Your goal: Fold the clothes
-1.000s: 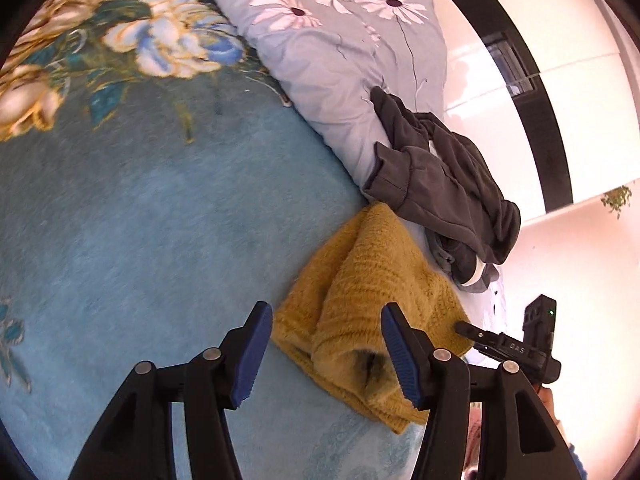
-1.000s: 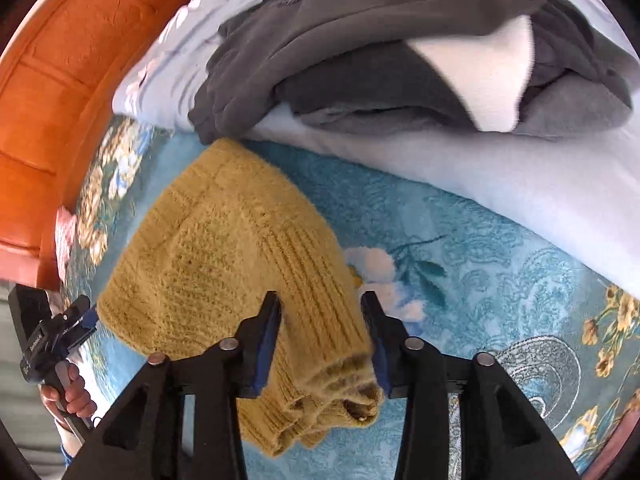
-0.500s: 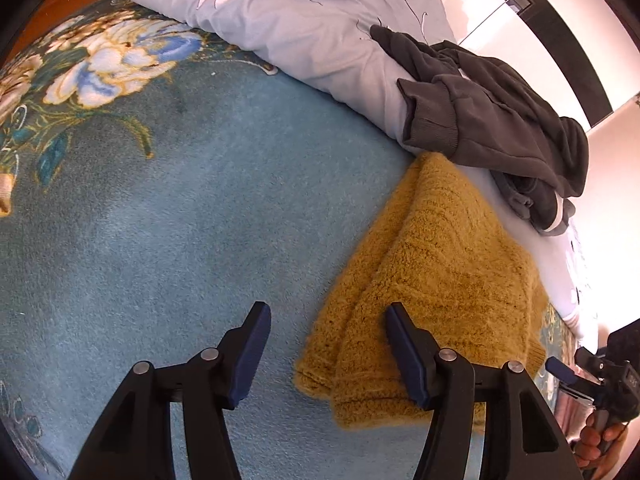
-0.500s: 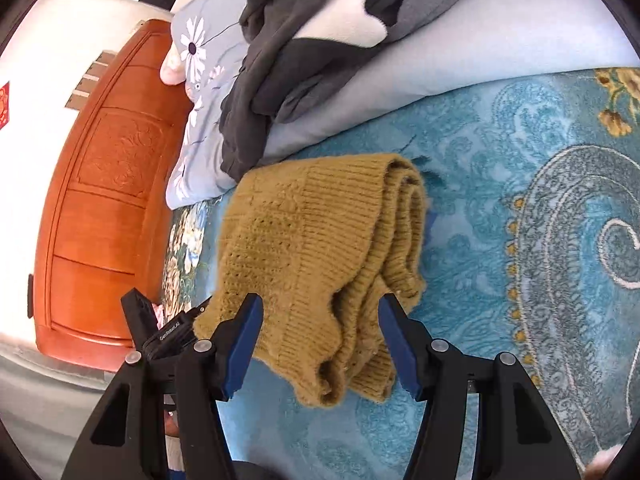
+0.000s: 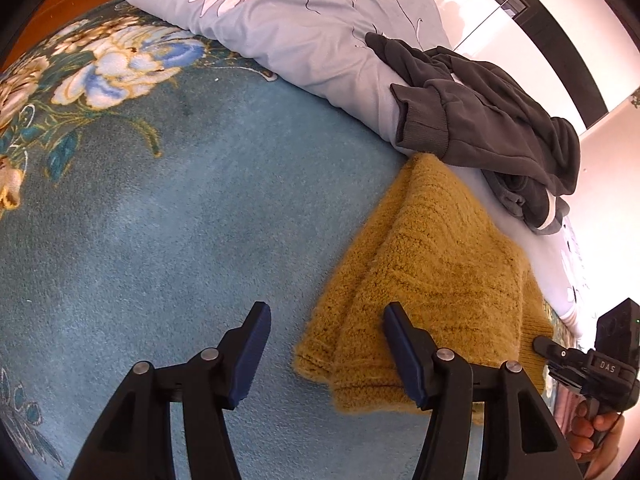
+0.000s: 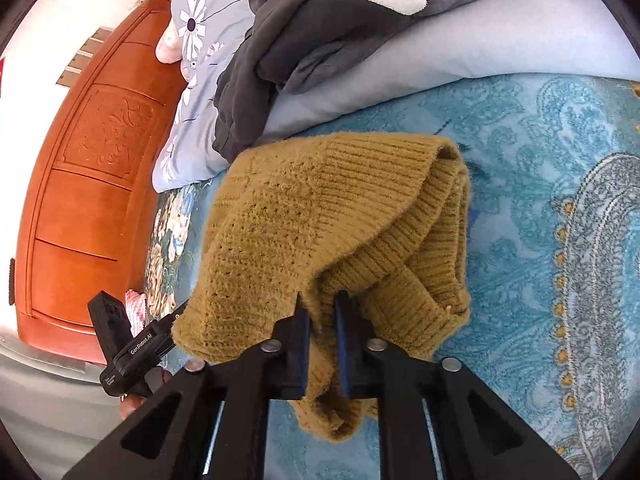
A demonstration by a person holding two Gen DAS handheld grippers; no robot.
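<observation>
right wrist view first: the right gripper (image 6: 321, 314) has just snapped its jaws together and now they pinch a fold of the mustard knit sweater (image 6: 320, 216), wool bunched between the blue pads (image 6: 343, 344) and spilling out below them toward 6 o'clock. the sweater lies folded over on the blue patterned bedspread (image 6: 540, 240), its ribbed edge curling toward 3 o'clock. up at 12 o'clock, a dark grey garment (image 6: 312, 36) is heaped on the pale flowered duvet (image 6: 480, 52), and the sweater's far edge touches that duvet. an orange wooden headboard (image 6: 92, 184) fills 9 o'clock.

over to the left wrist view: the left gripper (image 5: 326, 354) has its fingers apart, clamped on nothing. its right-side pad (image 5: 402, 354) sits over the sweater's (image 5: 436, 264) near edge, the other pad over bare bedspread (image 5: 180, 220), and the sweater's corner lies between them. whether either pad touches the wool, cannot tell. at 4 o'clock, a hand (image 5: 596, 436) grips the other gripper's handle.
</observation>
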